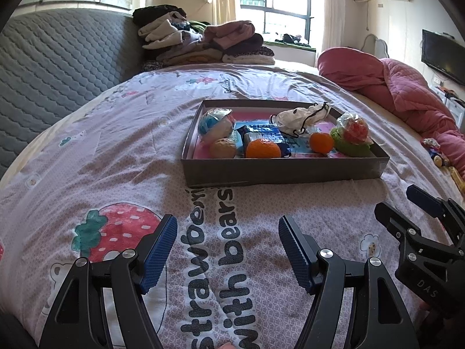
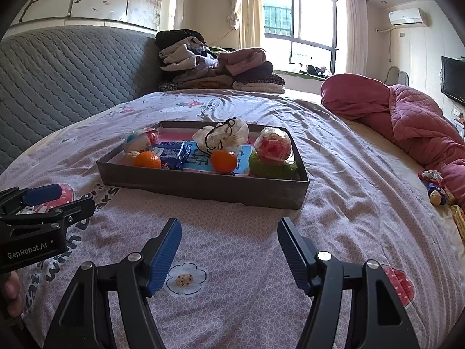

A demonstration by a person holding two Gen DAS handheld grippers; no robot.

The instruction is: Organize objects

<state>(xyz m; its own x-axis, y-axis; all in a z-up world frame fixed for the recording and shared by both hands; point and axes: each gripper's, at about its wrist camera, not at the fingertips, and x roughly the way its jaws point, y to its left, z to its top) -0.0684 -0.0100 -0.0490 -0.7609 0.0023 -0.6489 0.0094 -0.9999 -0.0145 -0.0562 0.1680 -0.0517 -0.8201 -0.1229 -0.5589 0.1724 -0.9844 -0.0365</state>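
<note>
On the bed (image 1: 116, 145), mid-frame in both views, sits a shallow grey box (image 1: 279, 171) with the loose things inside it. Both tongs hover low over the quilt, short of the box's near wall: left tongs (image 1: 228, 250) jaws apart, empty; right tongs (image 2: 229, 250) jaws apart, empty.

Count in the box: two oranges (image 1: 263, 148) (image 1: 321, 142), one walnut-like ball (image 1: 222, 149), one blue snack pack (image 2: 173, 152), one white drawstring pouch (image 2: 222, 135), two wrapped balls (image 1: 215, 122) (image 2: 273, 144), the right-hand one resting on a green ring (image 2: 273, 170).

Everything already lies boxed, so this fits either sorting finished or items about to be taken out; can't tell which. For any grasp here: come in over the near wall from above, keep the jaws wide for round fruit, and close gently so it doesn't roll. A few small toys (image 2: 434, 187) lie at right frame edge on the bed, outside the box.
</note>
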